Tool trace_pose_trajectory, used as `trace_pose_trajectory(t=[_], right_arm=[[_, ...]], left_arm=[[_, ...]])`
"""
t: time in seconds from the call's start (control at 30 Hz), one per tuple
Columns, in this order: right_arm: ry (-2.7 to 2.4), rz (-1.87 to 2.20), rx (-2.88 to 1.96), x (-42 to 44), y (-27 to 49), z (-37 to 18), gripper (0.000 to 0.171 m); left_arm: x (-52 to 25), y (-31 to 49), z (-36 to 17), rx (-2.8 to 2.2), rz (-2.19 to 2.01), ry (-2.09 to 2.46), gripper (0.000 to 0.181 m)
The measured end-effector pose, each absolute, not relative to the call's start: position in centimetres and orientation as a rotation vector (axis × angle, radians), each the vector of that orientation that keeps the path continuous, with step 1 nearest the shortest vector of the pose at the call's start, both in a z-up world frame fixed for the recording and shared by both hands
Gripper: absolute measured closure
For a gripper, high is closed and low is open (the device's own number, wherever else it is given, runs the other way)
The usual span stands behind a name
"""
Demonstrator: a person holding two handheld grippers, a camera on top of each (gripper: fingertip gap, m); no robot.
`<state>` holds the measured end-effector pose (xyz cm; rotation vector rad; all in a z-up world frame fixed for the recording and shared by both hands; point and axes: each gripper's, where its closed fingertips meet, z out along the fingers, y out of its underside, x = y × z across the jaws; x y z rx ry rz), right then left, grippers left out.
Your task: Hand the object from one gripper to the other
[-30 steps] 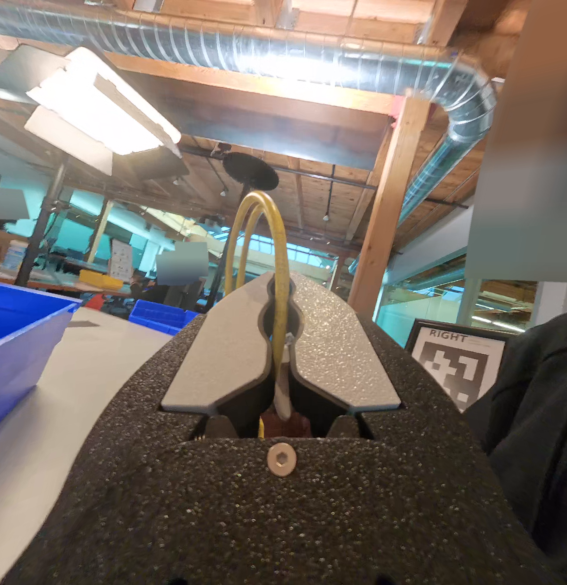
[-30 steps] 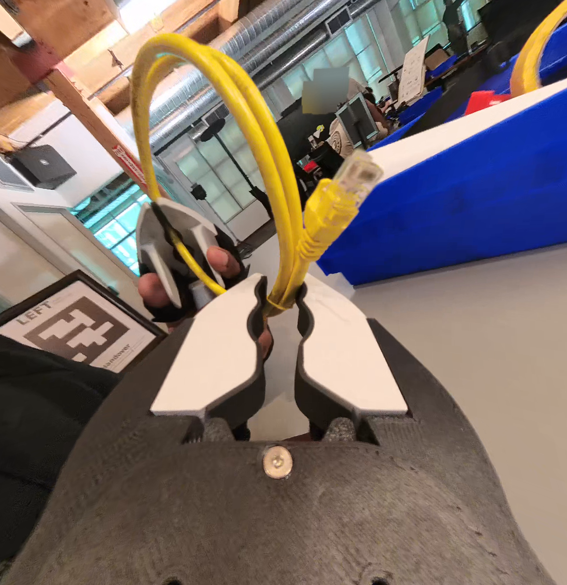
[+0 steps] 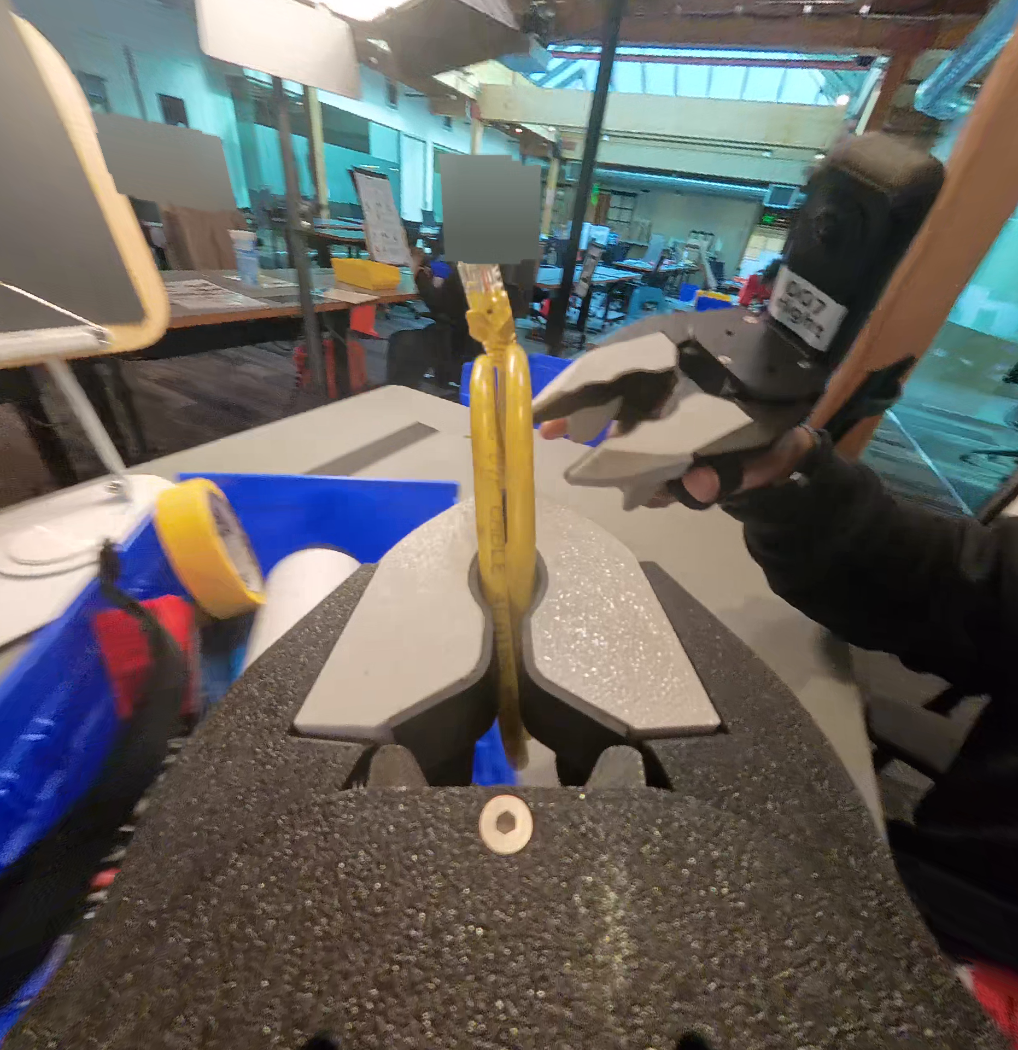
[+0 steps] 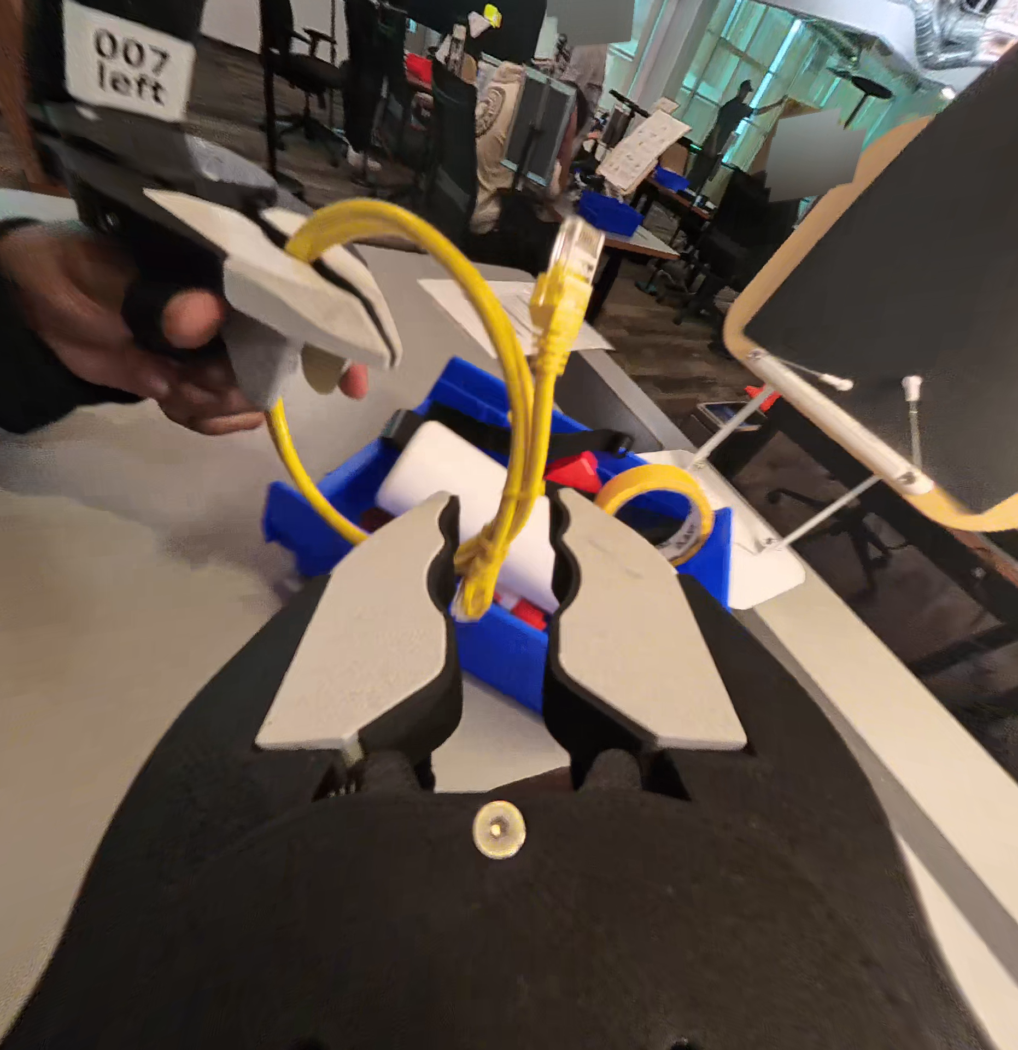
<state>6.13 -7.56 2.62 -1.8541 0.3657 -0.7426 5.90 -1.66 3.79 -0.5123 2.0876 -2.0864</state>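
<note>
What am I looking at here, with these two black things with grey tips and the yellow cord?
These are two hand-held grippers, each with a camera that looks forward along its two grey fingers. No robot arm: a person squeezes them. One picture comes from the left gripper, the other from the right gripper.

The left gripper is shut on a coiled yellow network cable. The right gripper stands open; the cable's end hangs between its fingers, not pinched. In the right view you see the left gripper farther off, held by a gloved hand, with the cable looping from it.

Below, on a grey table, sits a blue bin holding a white roll, a yellow tape roll and red items.
</note>
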Motion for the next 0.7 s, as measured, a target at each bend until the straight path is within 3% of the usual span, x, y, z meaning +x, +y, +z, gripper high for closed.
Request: trace_pose_trajectory(t=[0.1,0.37,0.53,0.7], right_arm=[[0.413,-0.791,-1.885,9.3,-7.9,3.2,0.134],[0.404,-0.726,-2.029,13.0,-6.2,-0.5,0.138],[0.402,-0.701,-2.077,14.3,-5.9,-2.6,0.138],[0.405,-0.673,-2.111,14.8,-6.7,-4.3,0.139]], left_arm=[[10.6,-0.9,4.5,-0.573,-2.026,2.101,0.180],[17.7,-1.7,-0.6,-0.875,-1.853,2.379,0.177],[19.5,-0.9,-2.4,-0.850,-1.656,2.396,0.124],[18.8,1.6,-1.2,-0.695,-1.545,2.297,0.102]])
